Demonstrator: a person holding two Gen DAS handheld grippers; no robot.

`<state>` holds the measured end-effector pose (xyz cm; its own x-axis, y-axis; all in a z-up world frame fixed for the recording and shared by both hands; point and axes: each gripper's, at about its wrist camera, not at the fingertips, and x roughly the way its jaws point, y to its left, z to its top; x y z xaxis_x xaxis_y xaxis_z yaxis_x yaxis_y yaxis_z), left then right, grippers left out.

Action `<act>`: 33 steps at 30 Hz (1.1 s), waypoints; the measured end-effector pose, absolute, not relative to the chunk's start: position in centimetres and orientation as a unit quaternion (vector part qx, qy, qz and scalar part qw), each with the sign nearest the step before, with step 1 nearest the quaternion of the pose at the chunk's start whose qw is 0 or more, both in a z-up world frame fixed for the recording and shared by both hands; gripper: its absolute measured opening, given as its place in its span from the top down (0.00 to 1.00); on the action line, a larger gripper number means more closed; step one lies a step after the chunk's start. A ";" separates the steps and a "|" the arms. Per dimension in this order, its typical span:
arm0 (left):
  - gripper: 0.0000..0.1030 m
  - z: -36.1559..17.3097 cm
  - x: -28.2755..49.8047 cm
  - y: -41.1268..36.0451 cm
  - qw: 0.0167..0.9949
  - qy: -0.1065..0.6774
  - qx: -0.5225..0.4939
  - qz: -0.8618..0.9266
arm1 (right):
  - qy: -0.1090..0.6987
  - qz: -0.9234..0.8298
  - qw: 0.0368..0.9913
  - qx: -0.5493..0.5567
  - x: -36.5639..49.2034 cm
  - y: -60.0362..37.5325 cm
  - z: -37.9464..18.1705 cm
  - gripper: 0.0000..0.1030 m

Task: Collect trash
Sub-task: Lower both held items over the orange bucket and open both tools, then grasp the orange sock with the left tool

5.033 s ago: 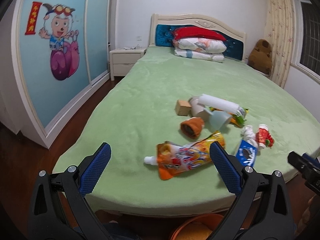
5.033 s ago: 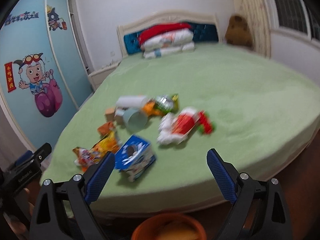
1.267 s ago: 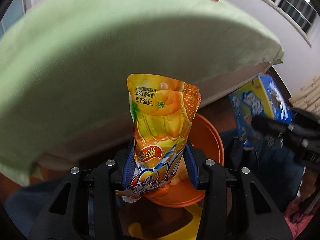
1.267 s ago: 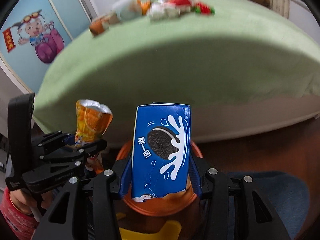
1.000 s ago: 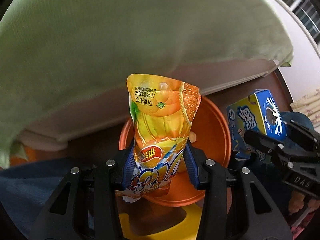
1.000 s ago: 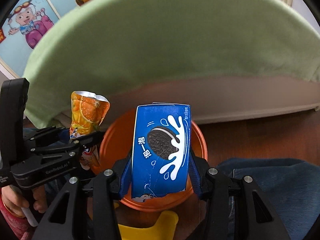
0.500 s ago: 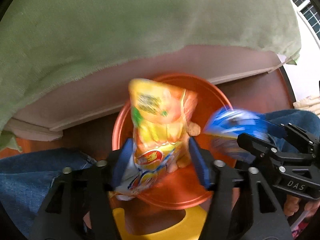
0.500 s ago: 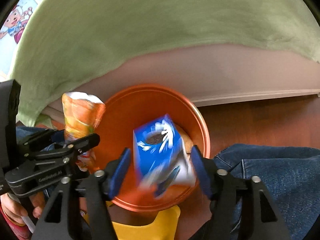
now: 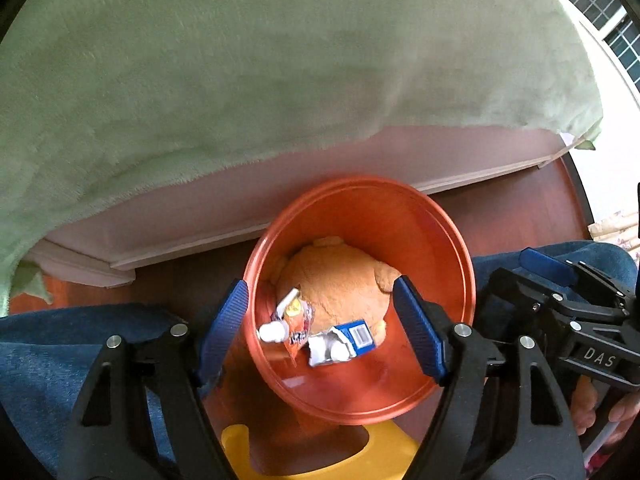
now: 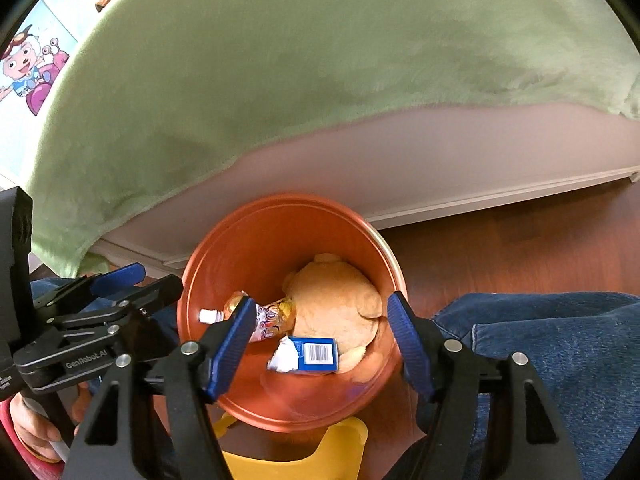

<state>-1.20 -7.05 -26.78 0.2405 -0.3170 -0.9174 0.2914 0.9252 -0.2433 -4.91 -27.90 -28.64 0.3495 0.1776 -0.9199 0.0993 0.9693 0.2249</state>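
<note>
Two pieces of trash now lie at the bottom of the orange bin (image 9: 448, 248) in the left wrist view: the orange drink pouch (image 9: 294, 322) and the blue cookie box (image 9: 348, 342), both resting against a tan plush toy (image 9: 340, 280). Half a second ago the left gripper (image 9: 320, 320) was only just letting go of the pouch; now it hangs spread and empty over the bin, beside the bed (image 9: 280, 60).

From the right wrist view, the right gripper (image 10: 322, 330) is likewise spread wide with nothing between its fingers, the box (image 10: 316, 354) having dropped beside the pouch (image 10: 268, 320) inside the bin (image 10: 248, 240). This drop looks finished; both grippers are free for more trash, which probably remains up on the bed (image 10: 320, 60).
</note>
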 end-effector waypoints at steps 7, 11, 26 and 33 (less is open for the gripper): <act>0.29 -25.4 -1.9 -6.7 0.801 0.567 -0.013 -0.192 | 0.554 0.028 0.823 0.121 -5.0 -28.8 -26.9 0.35; 0.29 -24.1 -2.2 -6.2 0.808 0.557 -0.016 -0.191 | 0.543 0.028 0.830 0.121 -5.2 -29.0 -26.0 0.35; 0.20 -12.5 0.0 -3.1 0.887 0.422 0.000 -0.186 | 0.487 0.040 0.864 0.123 -5.7 -29.3 -21.3 0.32; 0.17 -9.1 6.2 -2.6 0.905 0.391 -0.001 -0.170 | 0.465 0.043 0.877 0.114 -6.1 -29.3 -19.6 0.32</act>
